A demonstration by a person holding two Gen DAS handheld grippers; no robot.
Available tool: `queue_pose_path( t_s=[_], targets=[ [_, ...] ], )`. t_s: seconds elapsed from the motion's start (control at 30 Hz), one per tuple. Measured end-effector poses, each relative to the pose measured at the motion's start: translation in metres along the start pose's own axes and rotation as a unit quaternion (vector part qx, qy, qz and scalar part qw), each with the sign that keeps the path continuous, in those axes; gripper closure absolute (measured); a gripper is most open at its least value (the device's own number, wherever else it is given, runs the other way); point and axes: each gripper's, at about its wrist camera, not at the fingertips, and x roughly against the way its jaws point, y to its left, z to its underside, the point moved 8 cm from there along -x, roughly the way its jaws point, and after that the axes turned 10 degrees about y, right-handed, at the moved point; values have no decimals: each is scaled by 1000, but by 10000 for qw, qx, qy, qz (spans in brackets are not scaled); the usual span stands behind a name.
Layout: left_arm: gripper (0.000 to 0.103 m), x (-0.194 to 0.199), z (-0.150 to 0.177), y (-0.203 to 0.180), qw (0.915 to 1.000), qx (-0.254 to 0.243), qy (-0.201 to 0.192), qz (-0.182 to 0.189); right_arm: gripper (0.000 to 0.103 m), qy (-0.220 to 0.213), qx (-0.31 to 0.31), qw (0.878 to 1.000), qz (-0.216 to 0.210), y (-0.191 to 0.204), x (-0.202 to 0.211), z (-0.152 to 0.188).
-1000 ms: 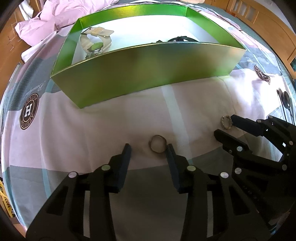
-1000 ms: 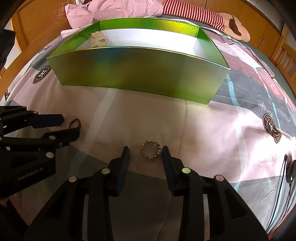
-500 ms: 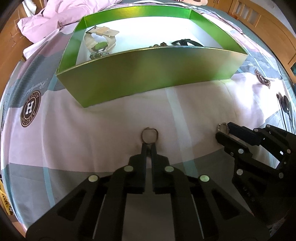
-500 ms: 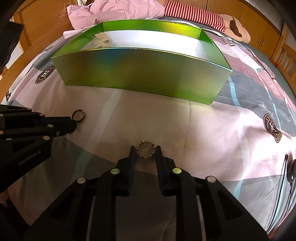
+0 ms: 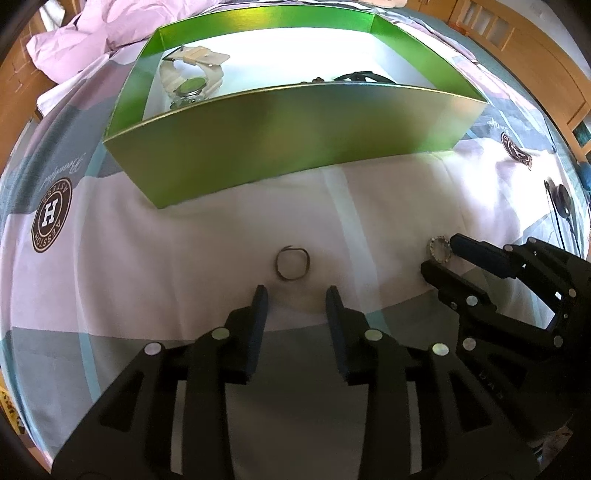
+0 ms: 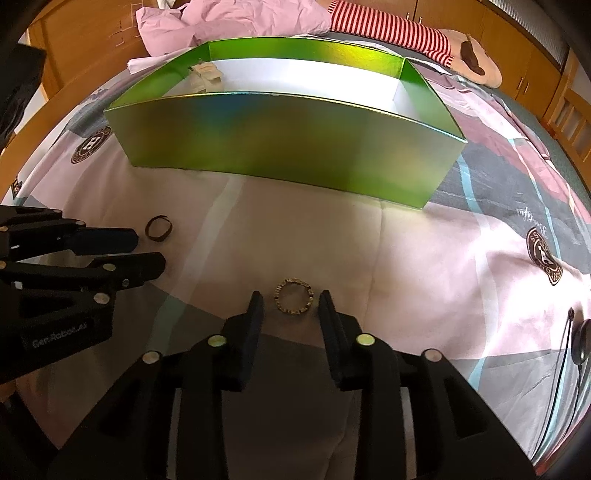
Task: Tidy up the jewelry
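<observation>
— Where do our two rings lie?

— The dark plain ring (image 5: 291,263) lies flat on the pale band of the bedspread (image 5: 207,236), just ahead of our left gripper (image 5: 295,293). Its jaws are opening, and the ring sits beyond the tips, not between them, touched by neither finger.

— And the other one?

— The beaded ring (image 6: 293,296) lies flat too, and it sits just at the tips of our right gripper (image 6: 290,301), about in the gap. Those jaws are opening as well; we see a sliver of cloth on either side of the ring, so the pads do not press it.

— So we hold nothing?

— Nothing in either one. Both rings rest on the cloth, near each other, with the grippers side by side.

— What stands past them?

— The green box (image 5: 295,140), open on top, well beyond both rings. In its left end lies a pale watch (image 5: 192,79) with a green face, and further right we see a dark band (image 5: 360,76), partly hidden by the front wall. Behind the box lies rumpled pink bedding (image 6: 236,22).
</observation>
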Motion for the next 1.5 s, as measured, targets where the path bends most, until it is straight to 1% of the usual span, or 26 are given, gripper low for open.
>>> queue_pose_path(
  t_s=[0.03, 0.07, 0.1, 0.17, 0.27, 0.33, 0.43, 0.5, 0.53, 0.57, 0.6, 0.63, 0.67, 0.7, 0.77, 0.83, 0.87, 0.93, 0.97, 1.03, 1.17, 1.27, 1.37, 1.43, 1.5],
  targets=[
    [75, 0, -1, 0, 10000, 3, -14, -2, 81, -10, -2, 10000, -27, 1, 0, 0],
    [84, 0, -1, 1, 10000, 14, -27, -30, 82, -29, 7, 10000, -15, 1, 1, 0],
    [89, 1, -2, 2, 10000, 36, -44, -40, 82, -39, 15, 10000, -9, 1, 1, 0],
    [96, 1, -4, 2, 9999, 89, -64, -7, 82, -57, -14, 10000, -50, 0, 2, 0],
    [98, 7, -6, 5, 9998, 148, -138, 43, 82, -91, -73, 9999, -111, -2, 7, -1],
    [98, 15, -8, 7, 9995, 150, -237, 118, 82, -143, -122, 9997, -134, -5, 12, -3],
    [98, 33, -11, 17, 9979, 297, -464, 331, 82, -212, -209, 9994, -147, -11, 20, -6],
    [97, 40, -12, 24, 9968, 373, -532, 467, 82, -193, -206, 9995, -135, -12, 20, -7],
    [97, 41, -10, 26, 9968, 378, -534, 459, 82, -184, -199, 9995, -131, -11, 19, -6],
    [90, 40, -10, 25, 9970, 377, -525, 436, 82, -159, -184, 9996, -124, -10, 17, -6],
    [79, 38, -10, 23, 9972, 345, -502, 430, 82, -135, -174, 9997, -116, -9, 15, -5],
    [72, 33, -11, 17, 9978, 263, -465, 392, 82, -96, -156, 9998, -116, -7, 12, -3],
    [61, 29, -11, 12, 9984, 179, -441, 314, 82, -70, -147, 9998, -110, -6, 10, -2],
    [59, 25, -13, 7, 9987, 106, -422, 251, 82, -47, -138, 9998, -103, -5, 7, -2],
    [58, 15, -11, -1, 9993, -67, -346, 113, 82, 5, -121, 9999, -84, -4, 3, 1],
    [59, 5, -12, -2, 9995, -107, -297, -69, 82, -5, -104, 9999, -61, -3, 3, 1],
    [65, 1, -12, -1, 9995, -110, -266, -139, 82, -1, -100, 9999, -67, -3, 3, 1],
    [76, 1, -14, 0, 9990, -136, -364, -210, 82, 2, -99, 9999, -67, -3, 4, 1],
    [84, 2, -14, 1, 9990, -126, -372, -194, 82, 1, -102, 9999, -65, -3, 4, 1],
    [84, 6, -15, 2, 9992, -69, -391, -86, 82, -1, -107, 9999, -56, -3, 4, 1],
    [84, 15, -15, 7, 9988, 19, -479, -87, 82, -49, -112, 9999, -66, -2, 9, 0],
    [84, 37, -17, 8, 9973, 85, -729, 18, 82, -186, -122, 9997, -74, -2, 22, -5],
    [84, 66, -22, 9, 9946, 117, -1033, 30, 82, -392, -155, 9990, -118, -5, 41, -17],
    [84, 83, -29, 11, 9924, 89, -1222, -76, 82, -551, -155, 9983, -123, -9, 55, -29],
    [84, 102, -40, 12, 9888, 19, -1472, -259, 82, -740, -141, 9970, -149, -11, 69, -45]
  ],
)
